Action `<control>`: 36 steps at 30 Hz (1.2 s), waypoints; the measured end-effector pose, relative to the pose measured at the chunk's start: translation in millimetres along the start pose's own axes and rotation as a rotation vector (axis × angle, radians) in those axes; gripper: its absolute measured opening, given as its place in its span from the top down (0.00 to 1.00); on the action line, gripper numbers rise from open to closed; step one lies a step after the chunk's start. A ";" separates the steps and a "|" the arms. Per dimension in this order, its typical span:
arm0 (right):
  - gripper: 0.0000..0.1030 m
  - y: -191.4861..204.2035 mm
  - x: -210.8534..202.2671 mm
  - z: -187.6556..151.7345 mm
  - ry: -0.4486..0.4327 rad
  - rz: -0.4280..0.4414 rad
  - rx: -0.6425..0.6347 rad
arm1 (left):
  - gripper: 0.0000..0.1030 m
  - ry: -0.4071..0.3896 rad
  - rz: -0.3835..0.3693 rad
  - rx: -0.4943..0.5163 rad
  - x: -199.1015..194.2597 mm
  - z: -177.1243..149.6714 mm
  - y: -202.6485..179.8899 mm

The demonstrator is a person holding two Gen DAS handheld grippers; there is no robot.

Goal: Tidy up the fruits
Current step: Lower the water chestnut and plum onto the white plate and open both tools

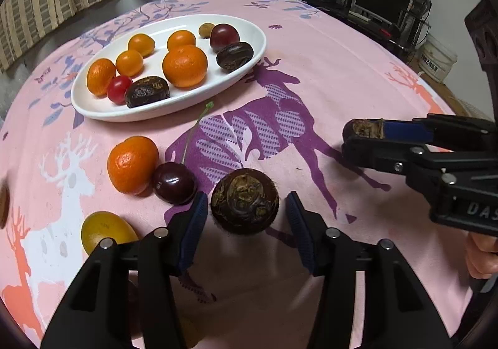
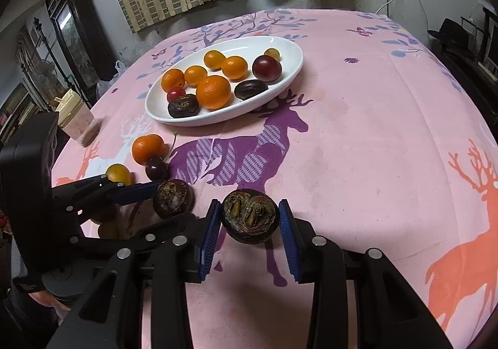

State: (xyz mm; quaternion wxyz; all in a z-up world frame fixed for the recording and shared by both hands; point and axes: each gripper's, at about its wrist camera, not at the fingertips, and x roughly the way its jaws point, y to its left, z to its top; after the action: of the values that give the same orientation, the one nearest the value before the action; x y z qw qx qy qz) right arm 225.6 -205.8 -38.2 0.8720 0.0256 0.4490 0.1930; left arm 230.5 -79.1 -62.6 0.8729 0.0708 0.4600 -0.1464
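A dark brown water chestnut (image 1: 245,201) lies on the pink deer-print cloth. My left gripper (image 1: 246,202) straddles it, open, with a thin gap at each blue pad. Seen from the right wrist, that chestnut (image 2: 173,198) sits at the left gripper's (image 2: 169,202) tips. My right gripper (image 2: 249,205) is shut on a second water chestnut (image 2: 249,218), and it shows at the right of the left wrist view (image 1: 347,137). The white oval plate (image 1: 174,112) (image 2: 218,121) further back holds several small oranges, two water chestnuts, a plum, a cherry tomato and a small brown fruit.
Loose on the cloth left of my left gripper lie a tangerine (image 1: 132,163), a dark cherry (image 1: 174,182) with a long stem and a yellow fruit (image 1: 105,232). A lidded jar (image 2: 74,118) stands at the table's left edge. A hand (image 1: 482,255) holds the right gripper.
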 end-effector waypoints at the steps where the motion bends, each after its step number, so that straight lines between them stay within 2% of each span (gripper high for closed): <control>1: 0.63 -0.2 -0.2 -0.1 -0.002 -0.004 0.000 | 0.58 -0.006 0.012 0.010 -0.4 -0.6 -1.6; 6: 0.63 -1.9 2.0 -0.2 0.003 -0.007 0.007 | 0.59 -0.016 -0.026 -0.018 -6.9 -0.3 2.0; 10: 0.63 0.4 3.0 -0.8 -0.011 -0.013 -0.009 | 0.59 -0.095 -0.065 -0.049 -30.2 2.7 10.1; 12: 0.63 2.8 2.9 0.3 -0.020 0.020 -0.018 | 0.59 -0.133 -0.088 -0.086 -42.5 7.8 22.2; 14: 0.63 6.4 2.0 6.9 -0.030 0.091 -0.015 | 0.59 -0.160 -0.096 -0.115 -51.8 18.4 39.3; 15: 0.63 9.7 0.5 13.2 -0.045 0.104 -0.017 | 0.59 -0.172 -0.088 -0.125 -54.0 25.7 47.9; 20: 0.63 24.6 4.2 67.4 -0.183 0.046 -0.011 | 0.59 -0.211 -0.035 -0.214 -43.5 75.3 100.5; 25: 0.63 21.3 42.3 114.7 -0.215 0.015 0.038 | 0.59 -0.175 -0.029 -0.297 -13.5 106.2 137.7; 29: 0.63 19.6 67.4 132.0 -0.197 -0.007 0.043 | 0.59 -0.140 -0.025 -0.309 6.2 116.0 149.7; 31: 0.58 20.3 71.4 133.4 -0.198 -0.018 0.041 | 0.39 -0.130 -0.022 -0.323 8.9 116.7 153.5; 32: 0.58 20.3 69.6 132.5 -0.198 -0.017 0.039 | 0.20 -0.138 -0.006 -0.336 6.7 115.8 155.3; 33: 0.57 20.7 65.8 131.9 -0.199 -0.016 0.037 | 0.14 -0.162 0.014 -0.350 1.3 113.6 156.3; 36: 0.54 26.0 45.9 123.4 -0.237 -0.005 0.027 | 0.12 -0.193 0.035 -0.369 -17.5 109.6 159.6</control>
State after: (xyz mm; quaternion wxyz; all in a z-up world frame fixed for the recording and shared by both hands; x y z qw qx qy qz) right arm 339.3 -149.4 5.5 0.9191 0.0588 0.3453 0.1805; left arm 358.1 47.1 12.2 0.9135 -0.0968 0.3919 -0.0506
